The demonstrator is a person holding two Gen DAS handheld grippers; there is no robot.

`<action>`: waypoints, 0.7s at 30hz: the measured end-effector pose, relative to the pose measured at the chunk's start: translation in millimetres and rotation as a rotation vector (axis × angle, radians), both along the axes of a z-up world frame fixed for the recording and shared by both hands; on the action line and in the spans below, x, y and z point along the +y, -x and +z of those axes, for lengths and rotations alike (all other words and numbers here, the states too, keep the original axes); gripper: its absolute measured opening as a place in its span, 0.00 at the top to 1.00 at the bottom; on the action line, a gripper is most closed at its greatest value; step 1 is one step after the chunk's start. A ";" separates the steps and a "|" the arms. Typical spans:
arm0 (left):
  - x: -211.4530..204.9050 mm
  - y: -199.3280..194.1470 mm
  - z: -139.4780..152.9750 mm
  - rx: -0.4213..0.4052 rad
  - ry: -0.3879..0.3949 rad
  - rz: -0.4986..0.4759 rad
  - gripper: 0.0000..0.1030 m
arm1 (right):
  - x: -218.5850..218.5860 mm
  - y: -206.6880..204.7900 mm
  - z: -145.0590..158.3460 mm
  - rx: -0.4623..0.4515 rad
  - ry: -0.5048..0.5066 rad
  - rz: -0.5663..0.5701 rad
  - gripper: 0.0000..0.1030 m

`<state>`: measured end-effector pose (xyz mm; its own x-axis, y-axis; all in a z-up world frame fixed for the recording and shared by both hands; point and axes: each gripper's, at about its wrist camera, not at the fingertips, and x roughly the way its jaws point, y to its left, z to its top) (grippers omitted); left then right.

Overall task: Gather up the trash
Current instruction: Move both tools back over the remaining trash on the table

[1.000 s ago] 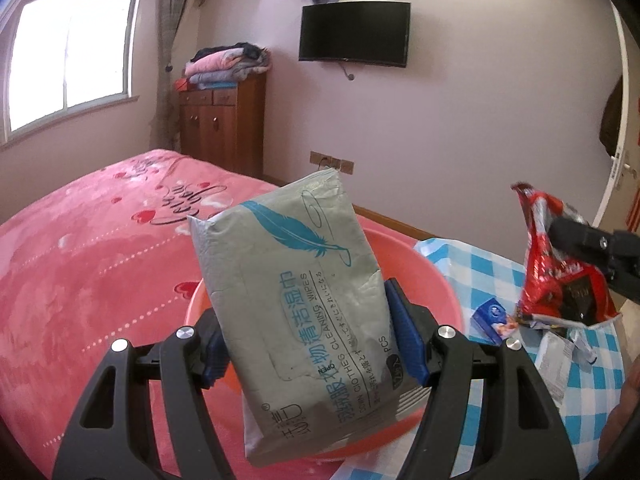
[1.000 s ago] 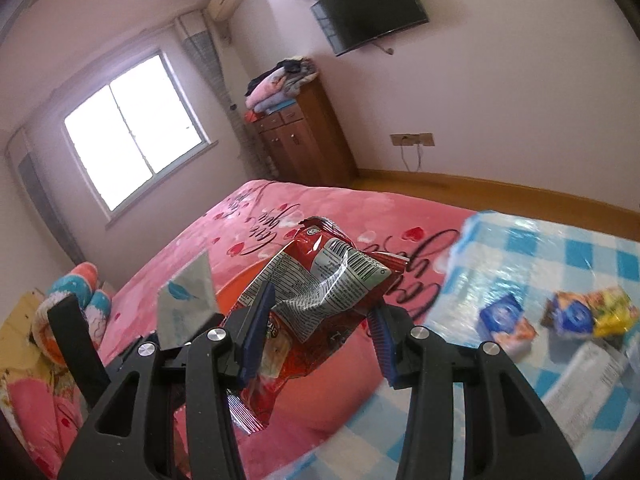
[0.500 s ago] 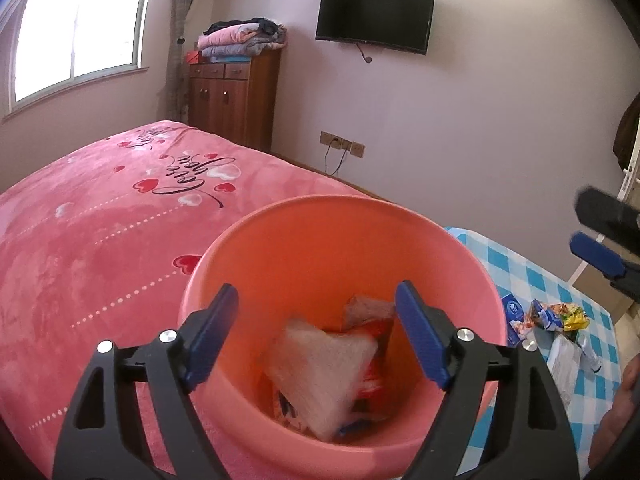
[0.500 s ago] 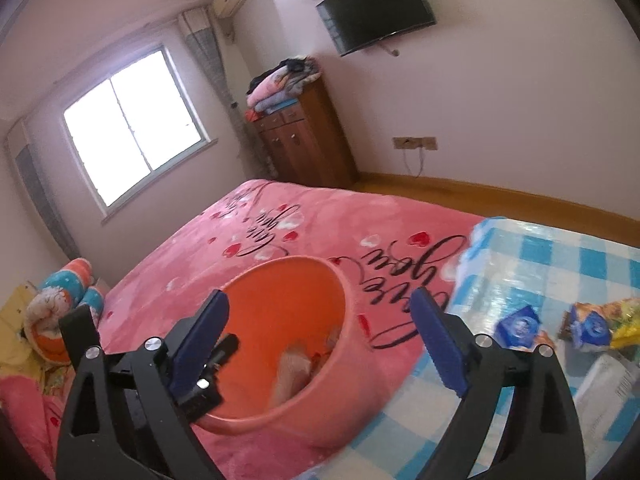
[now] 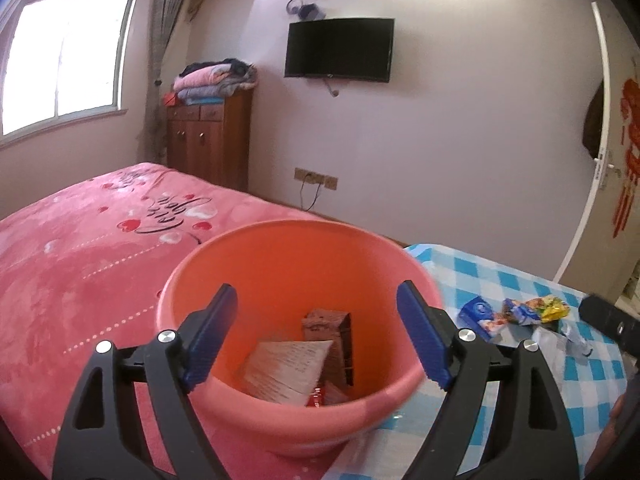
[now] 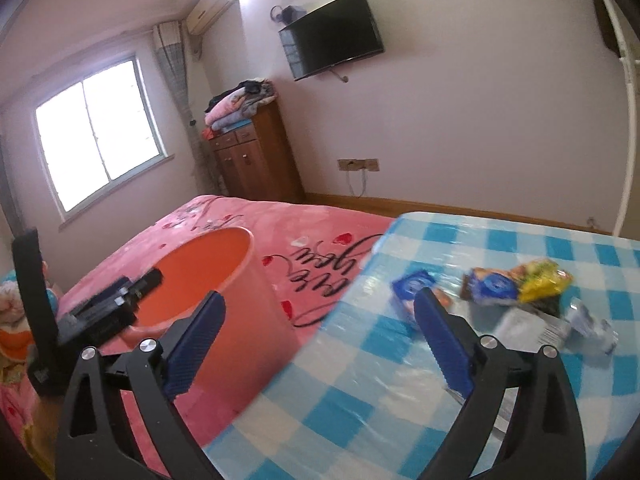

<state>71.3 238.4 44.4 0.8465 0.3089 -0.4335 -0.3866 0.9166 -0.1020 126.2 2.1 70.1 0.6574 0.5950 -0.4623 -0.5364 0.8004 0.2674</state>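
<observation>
Wrappers (image 6: 516,284) on checked cloth (image 6: 400,380) blurred – labels unreadable, bucket (image 5: 280,420) btm hidden.

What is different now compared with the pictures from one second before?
Both packs were let go. The wipes pack left the left hand-held gripper and the red snack bag left the right hand-held gripper; both lie in the orange bucket. The right jaws are opening, empty, now turned toward the checked cloth. The wrappers there stayed.

orange bucket (image 5: 280,420); pink heart-print bedspread (image 5: 80,248); blue-white checked tablecloth (image 6: 400,400); black tv (image 5: 338,49).
</observation>
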 end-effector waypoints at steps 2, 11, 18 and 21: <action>-8.0 2.6 0.2 -0.008 0.000 -0.017 0.20 | -11.8 6.8 -5.1 -0.015 0.018 -0.026 0.08; -47.6 16.2 -6.1 -0.048 0.007 -0.127 0.20 | -72.6 47.6 -31.5 -0.088 0.077 -0.150 0.05; -86.5 28.9 -14.6 -0.020 -0.013 -0.222 0.20 | -104.7 69.1 -49.1 -0.030 0.107 -0.185 0.05; -103.1 36.5 -19.7 0.030 -0.036 -0.248 0.20 | -119.8 77.0 -53.1 -0.012 0.113 -0.219 0.05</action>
<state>34.8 135.3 24.7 0.8851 0.1086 -0.4525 -0.1516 0.9866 -0.0597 49.2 -117.8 17.0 0.7710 0.3830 -0.5088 -0.3496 0.9223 0.1645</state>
